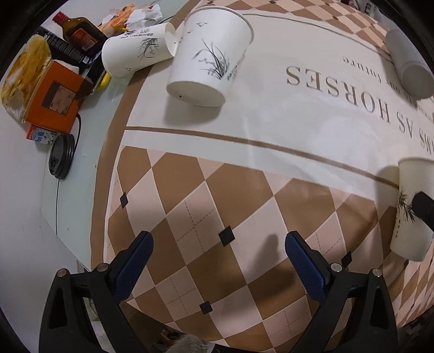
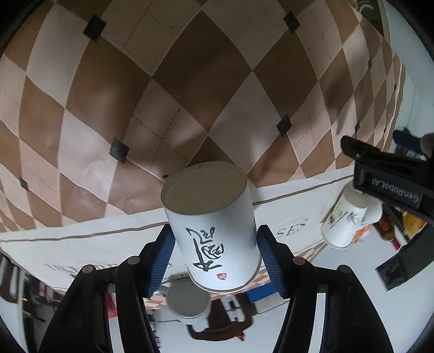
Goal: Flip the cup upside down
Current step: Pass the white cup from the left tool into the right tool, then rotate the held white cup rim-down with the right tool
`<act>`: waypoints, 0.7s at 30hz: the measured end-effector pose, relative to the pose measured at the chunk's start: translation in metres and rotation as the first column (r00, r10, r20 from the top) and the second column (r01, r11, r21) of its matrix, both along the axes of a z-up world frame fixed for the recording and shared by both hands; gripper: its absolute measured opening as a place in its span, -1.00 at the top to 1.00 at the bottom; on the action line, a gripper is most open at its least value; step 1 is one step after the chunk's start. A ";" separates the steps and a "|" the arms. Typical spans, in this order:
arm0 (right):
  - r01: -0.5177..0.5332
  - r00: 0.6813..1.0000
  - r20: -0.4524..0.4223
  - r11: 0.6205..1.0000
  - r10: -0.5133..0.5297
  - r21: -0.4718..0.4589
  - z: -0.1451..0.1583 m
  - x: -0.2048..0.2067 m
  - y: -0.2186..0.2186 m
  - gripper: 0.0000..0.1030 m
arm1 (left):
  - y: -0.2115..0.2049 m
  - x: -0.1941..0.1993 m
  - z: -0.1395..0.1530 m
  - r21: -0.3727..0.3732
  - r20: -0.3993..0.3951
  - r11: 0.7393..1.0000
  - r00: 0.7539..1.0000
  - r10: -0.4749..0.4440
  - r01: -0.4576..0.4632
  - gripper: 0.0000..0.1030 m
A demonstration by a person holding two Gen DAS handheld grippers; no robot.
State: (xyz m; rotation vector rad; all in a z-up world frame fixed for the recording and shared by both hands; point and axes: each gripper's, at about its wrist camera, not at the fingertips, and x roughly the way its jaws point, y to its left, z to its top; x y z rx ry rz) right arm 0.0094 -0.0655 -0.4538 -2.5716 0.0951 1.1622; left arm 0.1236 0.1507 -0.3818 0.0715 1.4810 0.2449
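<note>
My right gripper (image 2: 214,239) is shut on a white paper cup (image 2: 214,225) with black calligraphy, held above the checkered tablecloth (image 2: 135,95) with its closed base pointing away from the camera. The same cup (image 1: 412,214) shows at the right edge of the left wrist view, with a black fingertip (image 1: 423,206) against it. My left gripper (image 1: 218,244) is open and empty over the checkered cloth. A second paper cup (image 1: 208,57) stands base up on the cloth's white band. A third cup (image 1: 135,51) lies on its side at the far left.
A grey cylinder (image 1: 409,65) lies at the far right. Past the cloth's left edge are an orange box (image 1: 54,97), a chips bag (image 1: 24,73), a dark bottle (image 1: 78,32), crumpled paper (image 1: 141,16) and a black lid (image 1: 61,157).
</note>
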 end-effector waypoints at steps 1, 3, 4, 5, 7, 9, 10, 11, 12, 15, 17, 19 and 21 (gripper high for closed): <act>0.032 0.999 -0.008 0.999 -0.032 0.004 0.002 0.000 0.001 -0.22 | 0.003 0.002 0.001 -0.009 0.010 1.000 1.000 0.005 -0.005 -0.93; 0.113 0.993 -0.019 0.993 -0.113 0.016 0.004 -0.001 0.010 -0.22 | 0.002 0.004 0.007 -0.019 0.032 1.000 0.999 0.011 -0.010 -0.93; 0.173 0.985 -0.030 0.985 -0.172 0.030 0.007 0.000 0.012 -0.22 | 0.004 0.005 0.009 -0.031 0.049 0.999 0.999 0.011 -0.010 -0.93; 0.237 0.971 -0.044 0.970 -0.235 0.046 0.010 0.003 0.018 -0.21 | 0.005 0.007 0.011 -0.045 0.061 0.999 0.998 0.013 -0.010 -0.93; 0.415 0.908 -0.091 0.907 -0.408 0.072 0.020 0.016 0.031 -0.21 | 0.007 0.011 0.013 -0.076 0.073 0.997 0.997 0.009 -0.003 -0.96; 0.588 0.807 -0.140 0.803 -0.574 0.098 0.030 0.034 0.044 -0.21 | 0.006 0.014 0.015 -0.081 0.081 0.997 0.997 0.001 0.006 -0.98; 0.664 0.745 -0.166 0.741 -0.646 0.099 0.034 0.043 0.049 -0.21 | 0.006 0.016 0.017 -0.078 0.090 0.997 0.996 -0.001 0.008 -0.98; 0.738 0.671 -0.199 0.668 -0.714 0.092 0.039 0.052 0.051 -0.21 | -0.002 0.015 0.022 -0.076 0.095 0.997 0.995 -0.001 0.009 -0.98; 0.802 0.593 -0.231 0.592 -0.771 0.080 0.043 0.060 0.053 -0.21 | -0.005 0.016 0.025 -0.078 0.100 0.997 0.995 0.000 0.007 -0.98; 0.946 0.316 -0.313 0.323 -0.896 0.032 0.055 0.094 0.053 -0.21 | -0.008 0.018 0.030 -0.081 0.105 0.997 0.994 0.009 0.000 -0.98; 0.991 0.123 -0.347 0.136 -0.930 -0.014 0.060 0.106 0.037 -0.21 | -0.009 0.020 0.031 -0.088 0.104 0.996 0.994 0.014 -0.005 -0.99; 0.992 -0.114 -0.367 -0.085 -0.923 -0.094 0.062 0.131 0.025 -0.21 | -0.008 0.022 0.030 -0.096 0.098 0.995 0.995 0.019 -0.009 -0.98; 0.956 -0.288 -0.365 -0.247 -0.885 -0.157 0.058 0.149 0.015 -0.21 | -0.008 0.022 0.029 -0.099 0.092 0.995 0.996 0.021 -0.012 -0.99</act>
